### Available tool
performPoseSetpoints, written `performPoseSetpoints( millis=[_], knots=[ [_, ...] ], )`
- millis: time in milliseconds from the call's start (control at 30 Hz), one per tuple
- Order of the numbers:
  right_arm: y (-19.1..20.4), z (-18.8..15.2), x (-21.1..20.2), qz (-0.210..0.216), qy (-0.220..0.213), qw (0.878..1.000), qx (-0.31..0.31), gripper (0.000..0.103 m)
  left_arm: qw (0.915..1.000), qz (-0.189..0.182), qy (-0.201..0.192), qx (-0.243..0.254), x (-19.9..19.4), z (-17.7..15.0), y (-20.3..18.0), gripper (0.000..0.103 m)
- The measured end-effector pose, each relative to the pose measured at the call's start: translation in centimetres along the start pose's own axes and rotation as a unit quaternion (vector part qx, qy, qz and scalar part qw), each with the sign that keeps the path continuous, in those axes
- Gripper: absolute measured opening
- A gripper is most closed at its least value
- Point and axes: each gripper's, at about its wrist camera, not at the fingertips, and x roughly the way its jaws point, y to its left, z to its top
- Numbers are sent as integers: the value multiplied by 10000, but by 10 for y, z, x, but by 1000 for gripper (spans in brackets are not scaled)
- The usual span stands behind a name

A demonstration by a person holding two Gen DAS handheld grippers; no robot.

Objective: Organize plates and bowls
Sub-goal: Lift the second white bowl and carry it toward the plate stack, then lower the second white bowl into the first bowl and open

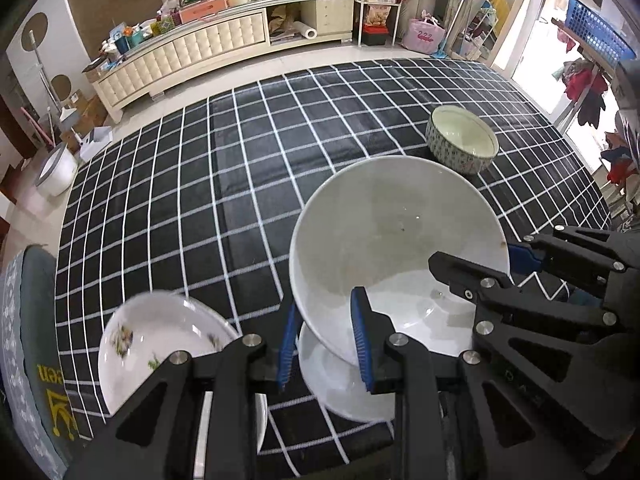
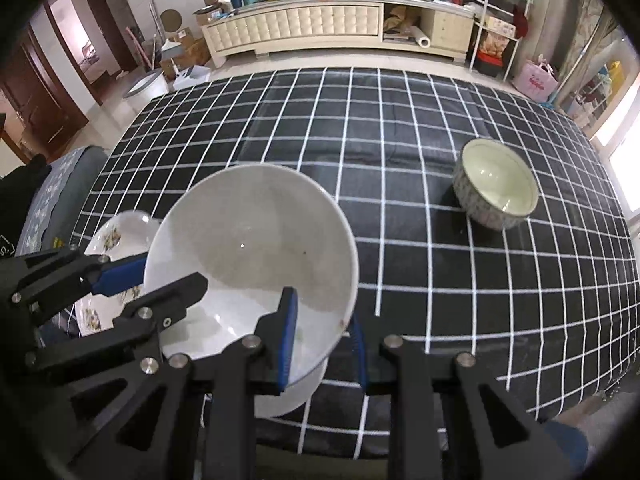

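Note:
A large white bowl [image 1: 396, 236] [image 2: 256, 240] is held tilted above the checked tablecloth. My left gripper [image 1: 326, 344] straddles its near-left rim, one blue pad inside and one outside. My right gripper [image 2: 324, 344] straddles its near-right rim the same way; it also shows in the left wrist view [image 1: 476, 264]. A white plate [image 1: 340, 384] [image 2: 288, 396] lies under the bowl. A floral plate [image 1: 160, 344] [image 2: 112, 248] sits to the left. A small patterned bowl [image 1: 462, 140] [image 2: 496, 184] stands upright further right.
The black-and-white checked cloth [image 1: 200, 200] [image 2: 440, 280] covers the table. A grey cushioned chair [image 1: 28, 340] stands at the table's left edge. A cluttered cream sideboard [image 2: 320, 28] stands across the floor.

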Motion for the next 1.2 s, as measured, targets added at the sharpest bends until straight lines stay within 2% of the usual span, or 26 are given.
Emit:
performPoseSetpoints(
  millis=[400, 867, 1200],
  knots=[
    [14, -29, 16, -27, 346, 9993, -109, 29, 9996, -6, 229, -164, 7, -45, 1, 24],
    [18, -35, 25, -196, 507, 9983, -227, 29, 9991, -37, 403, -162, 20, -55, 0, 24],
    [20, -36, 26, -282, 473, 9979, -352, 29, 9989, -67, 413, -222, 23, -57, 4, 24]
  ],
)
